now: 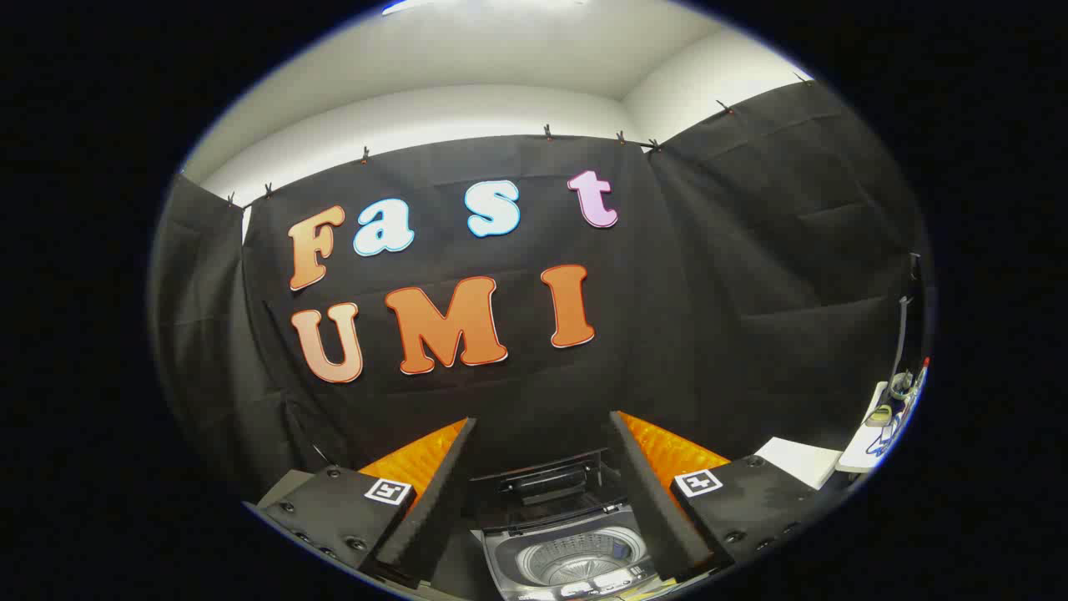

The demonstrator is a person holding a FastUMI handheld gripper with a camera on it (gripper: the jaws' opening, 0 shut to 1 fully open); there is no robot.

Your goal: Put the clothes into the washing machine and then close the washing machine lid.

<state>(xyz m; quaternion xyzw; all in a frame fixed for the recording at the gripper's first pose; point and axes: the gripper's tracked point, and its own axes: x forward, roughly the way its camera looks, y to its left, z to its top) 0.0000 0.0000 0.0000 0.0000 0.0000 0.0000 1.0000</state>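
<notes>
Gripper view looks along the two fingers of the gripper (542, 492), which stand well apart with nothing between them; that spread suits a reach for loose cloth rather than a held load. Just ahead, at six o'clock from the gap, sits the small washing machine (576, 555), its round drum (574, 561) open to the camera and, as far as can be made out, holding no clothes. At twelve o'clock from the drum, the lid (538, 480) stands raised against the back, which I judge leaves the tub free for loading and means the closing step is not yet done. No garment can be picked out among the things ahead, so where the clothes lie cannot be told. Further off, at three o'clock from the machine, a white surface (801, 459) carries some small cluttered items too tiny to name. Beyond everything hangs the booth's black cloth wall (751, 275), with a pale ceiling (501, 58) above it.
</notes>
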